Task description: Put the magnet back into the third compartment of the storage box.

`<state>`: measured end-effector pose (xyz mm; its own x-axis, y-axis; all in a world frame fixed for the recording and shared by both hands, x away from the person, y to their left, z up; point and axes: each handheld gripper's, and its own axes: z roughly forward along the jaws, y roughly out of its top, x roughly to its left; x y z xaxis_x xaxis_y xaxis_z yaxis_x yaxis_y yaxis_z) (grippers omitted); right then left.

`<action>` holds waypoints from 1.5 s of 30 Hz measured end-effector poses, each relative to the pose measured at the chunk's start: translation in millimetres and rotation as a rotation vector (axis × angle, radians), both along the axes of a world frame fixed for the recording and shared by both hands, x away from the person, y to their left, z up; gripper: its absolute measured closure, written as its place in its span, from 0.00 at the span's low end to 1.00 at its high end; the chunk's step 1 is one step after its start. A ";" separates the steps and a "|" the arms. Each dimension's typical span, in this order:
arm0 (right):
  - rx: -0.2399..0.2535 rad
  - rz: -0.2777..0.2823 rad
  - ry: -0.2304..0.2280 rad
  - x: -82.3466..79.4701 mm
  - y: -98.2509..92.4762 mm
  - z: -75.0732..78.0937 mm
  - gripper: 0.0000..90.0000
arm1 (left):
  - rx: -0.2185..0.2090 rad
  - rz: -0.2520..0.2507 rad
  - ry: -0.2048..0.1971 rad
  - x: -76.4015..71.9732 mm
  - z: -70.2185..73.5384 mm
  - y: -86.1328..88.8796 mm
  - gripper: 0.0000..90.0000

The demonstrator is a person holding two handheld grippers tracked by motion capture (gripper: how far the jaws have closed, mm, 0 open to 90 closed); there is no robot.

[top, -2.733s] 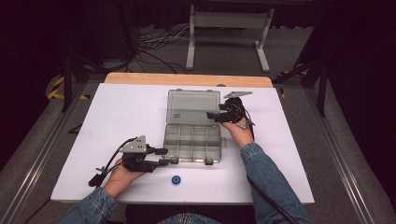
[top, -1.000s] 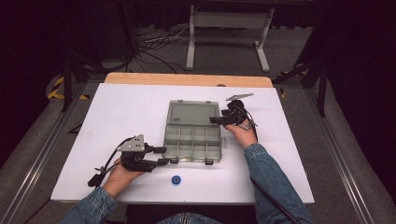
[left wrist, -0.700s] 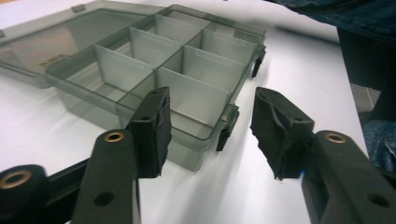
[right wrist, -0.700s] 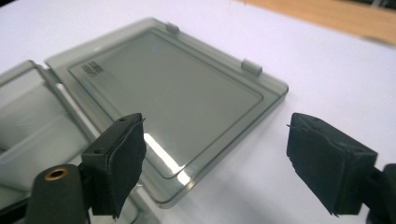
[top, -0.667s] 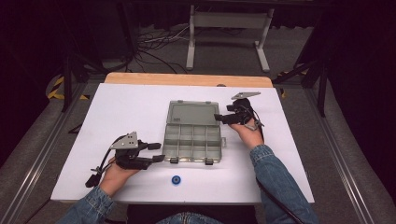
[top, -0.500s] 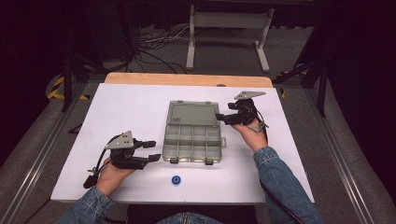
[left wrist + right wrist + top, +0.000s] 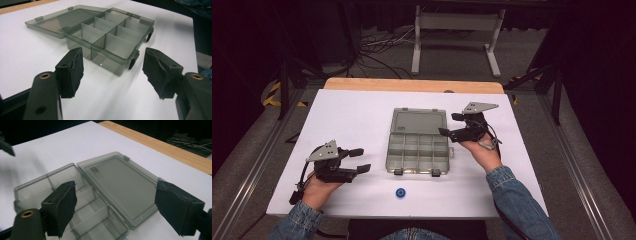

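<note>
A smoky clear compartment box [image 7: 418, 150] lies mid-table with its lid [image 7: 419, 121] flat open behind it and its compartments looking empty. My left gripper [image 7: 361, 160] hovers left of the box's front corner. Its jaws have just been opening and stand open with nothing between them. In the left gripper view the box [image 7: 110, 37] lies beyond the left gripper [image 7: 112, 72]. My right gripper [image 7: 449, 125] hangs open above the table at the box's right side, near the hinge. In the right gripper view the lid [image 7: 120, 185] shows past the empty right gripper [image 7: 117, 212].
A small blue round piece [image 7: 400, 192] lies on the white table top [image 7: 347, 115] in front of the box. A wooden strip [image 7: 412, 85] edges the far side. A metal stand [image 7: 452, 30] and cables sit on the floor beyond.
My left gripper has drawn back to the left, away from the box's front corner, with its jaws wider. My right gripper has lifted and moved right, off the lid's edge.
</note>
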<state>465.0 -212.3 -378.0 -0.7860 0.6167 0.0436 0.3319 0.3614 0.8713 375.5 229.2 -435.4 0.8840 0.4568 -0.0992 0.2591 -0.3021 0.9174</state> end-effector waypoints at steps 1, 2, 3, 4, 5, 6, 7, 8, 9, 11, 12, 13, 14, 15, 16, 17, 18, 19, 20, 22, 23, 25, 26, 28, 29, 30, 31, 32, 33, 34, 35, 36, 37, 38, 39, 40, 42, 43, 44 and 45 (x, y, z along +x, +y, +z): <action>0.002 0.006 -0.002 -2.3 2.3 0.7 0.20 | 0.002 0.001 -0.005 -0.2 0.7 0.4 0.37; 0.006 0.022 -0.012 -6.3 6.4 2.5 0.20 | 0.002 -0.003 -0.008 -0.5 1.1 0.6 0.36; 0.006 0.022 -0.012 -6.3 6.4 2.5 0.20 | 0.001 -0.004 -0.006 -0.9 1.3 0.6 0.36; 0.011 0.028 -0.014 -7.8 8.2 3.3 0.20 | 0.006 -0.003 -0.011 -1.2 1.8 1.0 0.36; 0.010 0.043 -0.018 -10.2 11.8 4.7 0.20 | 0.009 -0.002 -0.012 -1.4 2.0 1.1 0.36; 0.012 0.053 -0.018 -11.9 14.5 5.6 0.20 | 0.013 0.001 -0.017 -1.5 2.4 1.4 0.36; 0.010 0.064 -0.019 -13.6 17.1 6.6 0.20 | 0.015 0.003 -0.016 -1.9 2.6 1.6 0.36; 0.010 0.076 -0.015 -15.4 20.0 7.7 0.21 | 0.015 0.005 -0.017 -2.1 2.7 1.8 0.35; 0.010 0.090 -0.004 -17.1 22.8 8.8 0.22 | 0.015 0.006 -0.016 -2.3 2.7 2.2 0.35; 0.010 0.124 -0.005 -21.6 28.4 12.2 0.24 | 0.017 0.011 -0.016 -2.5 2.6 3.2 0.34; -0.002 0.139 -0.013 -24.3 31.3 14.6 0.25 | 0.014 0.014 -0.016 -2.3 2.3 3.8 0.33; -0.022 0.151 -0.018 -26.9 34.3 17.3 0.26 | 0.013 0.017 -0.014 -2.4 2.2 4.6 0.32; -0.044 0.160 -0.017 -29.4 37.4 19.8 0.26 | 0.010 0.021 -0.012 -2.4 2.1 5.2 0.32; -0.061 0.173 -0.010 -31.5 40.4 22.1 0.26 | 0.003 0.020 -0.008 -2.1 2.0 5.6 0.32; -0.080 0.188 0.004 -33.4 43.3 24.2 0.26 | -0.001 0.019 -0.002 -2.0 2.1 6.0 0.32; -0.103 0.193 0.013 -35.8 46.2 26.3 0.26 | -0.002 0.019 -0.002 -1.8 2.2 6.2 0.32; -0.132 0.200 0.019 -38.8 49.6 28.7 0.25 | -0.001 0.019 -0.002 -2.1 2.2 5.9 0.32; -0.149 0.210 0.028 -41.1 52.4 30.3 0.25 | 0.002 0.019 -0.004 -2.2 2.3 5.8 0.32; -0.172 0.221 0.034 -43.7 55.8 31.9 0.25 | 0.003 0.018 -0.005 -2.1 2.3 5.8 0.32; -0.201 0.235 0.048 -47.1 60.4 33.4 0.25 | 0.002 0.020 -0.004 -2.2 2.5 6.0 0.32; -0.222 0.247 0.055 -49.3 63.8 34.0 0.25 | 0.003 0.022 -0.003 -2.4 2.6 6.1 0.32; -0.234 0.254 0.056 -50.7 65.9 34.2 0.25 | 0.004 0.023 -0.007 -2.3 2.7 6.4 0.32; -0.259 0.267 0.060 -53.3 69.8 34.5 0.26 | 0.004 0.024 -0.007 -2.3 2.7 6.6 0.32; -0.286 0.283 0.065 -56.6 74.9 34.6 0.26 | 0.002 0.023 -0.006 -2.3 2.7 6.7 0.32; -0.306 0.297 0.068 -59.5 79.4 34.7 0.26 | 0.002 0.022 -0.006 -2.3 2.7 6.8 0.32; -0.306 0.297 0.068 -59.5 79.4 34.7 0.26 | 0.004 0.024 -0.006 -2.4 2.8 6.8 0.32; -0.315 0.304 0.071 -60.8 81.4 34.8 0.26 | 0.001 0.023 -0.005 -2.5 2.7 6.7 0.32; -0.327 0.314 0.074 -62.7 84.3 34.8 0.26 | 0.002 0.023 -0.005 -2.5 2.8 6.7 0.32; -0.334 0.319 0.076 -64.0 86.1 34.8 0.26 | 0.002 0.023 -0.005 -2.4 2.8 6.7 0.32; -0.340 0.326 0.079 -65.2 87.9 34.7 0.26 | 0.002 0.024 -0.005 -2.5 2.7 6.7 0.32; -0.347 0.334 0.082 -66.8 90.3 34.4 0.26 | 0.003 0.023 -0.005 -2.4 2.7 6.8 0.32; -0.354 0.339 0.084 -68.2 92.1 34.1 0.26 | 0.005 0.025 -0.005 -2.6 2.9 6.8 0.32; -0.358 0.345 0.085 -69.4 93.8 33.6 0.26 | 0.005 0.025 -0.006 -2.7 2.9 6.8 0.32; -0.359 0.352 0.089 -70.2 95.1 33.3 0.26 | 0.006 0.025 -0.007 -2.8 3.0 6.8 0.32; -0.360 0.360 0.093 -71.2 96.6 32.7 0.26 | 0.006 0.026 -0.008 -2.9 3.0 6.8 0.32; -0.359 0.364 0.097 -72.4 98.3 32.1 0.26 | 0.007 0.027 -0.010 -2.9 3.2 7.1 0.32; -0.362 0.377 0.103 -74.6 101.6 30.8 0.27 | 0.005 0.025 -0.009 -3.0 3.3 7.2 0.32; -0.363 0.383 0.104 -75.2 102.6 30.4 0.27 | 0.006 0.026 -0.012 -2.8 3.4 7.3 0.32; -0.363 0.391 0.105 -76.2 103.8 29.8 0.27 | 0.007 0.024 -0.011 -2.8 3.4 7.3 0.32; -0.363 0.398 0.106 -77.3 105.2 29.2 0.27 | 0.007 0.024 -0.010 -2.8 3.4 7.2 0.32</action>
